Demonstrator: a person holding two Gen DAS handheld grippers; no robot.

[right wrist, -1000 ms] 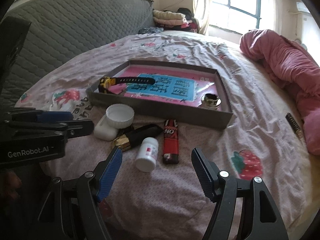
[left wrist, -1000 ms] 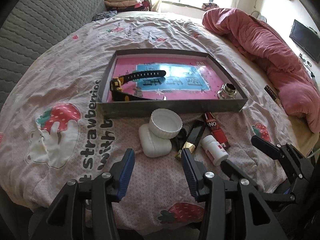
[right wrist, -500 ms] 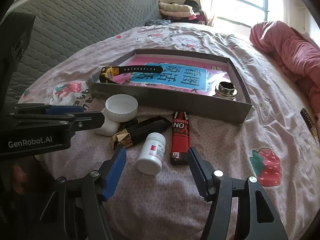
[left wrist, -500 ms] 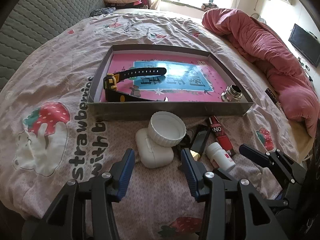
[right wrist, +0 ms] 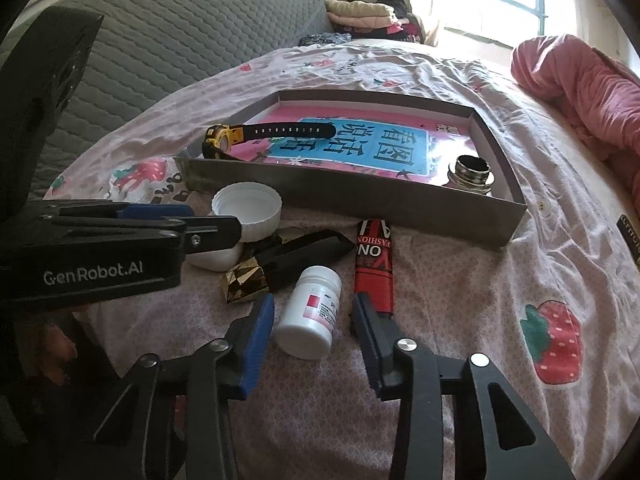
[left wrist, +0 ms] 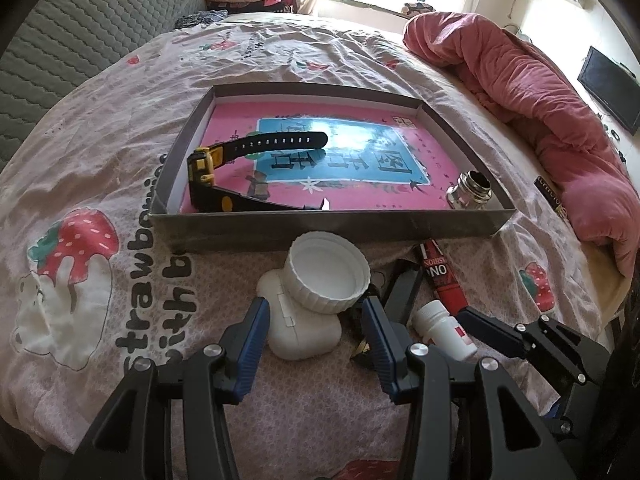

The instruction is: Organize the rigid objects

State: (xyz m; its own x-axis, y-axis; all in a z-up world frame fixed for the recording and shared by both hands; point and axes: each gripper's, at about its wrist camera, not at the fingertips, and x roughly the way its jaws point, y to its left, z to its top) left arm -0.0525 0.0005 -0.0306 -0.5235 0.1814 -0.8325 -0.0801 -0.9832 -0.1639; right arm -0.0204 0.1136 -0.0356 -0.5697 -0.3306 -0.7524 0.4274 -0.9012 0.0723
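Right tongs (right wrist: pixel 313 304): just been closing, now much narrower than a moment ago. Set one pad on each side of the small white bottle (right wrist: pixel 310 308), with a little gap showing on the red tube's side, so not pinching yet. Also lower and nearer to the pile than before.

Left tongs (left wrist: pixel 314 308): spread, same width as before. Parked around the white case (left wrist: pixel 296 332) and the big white lid (left wrist: pixel 328 276) leaning on it. Not squeezing either one (hard to tell if the left pad brushes the case).

Meaning for the job, probably: bottle picked as the next thing to lift into the grey tray (right wrist: pixel 360 200). Only a bit more squeeze needed.

Bottle: lying on its side on the strawberry bed cover (right wrist: pixel 460 300), bottom toward the camera, white cap pointing at the tray. Pink and red label on top. Round and smooth, so likely to roll. Just beside the red tube (right wrist: pixel 374 268), near the black and gold thing (right wrist: pixel 280 264).

Already in the tray: a yellow and black watch (right wrist: pixel 224 138) and a shiny metal piece (right wrist: pixel 470 176).
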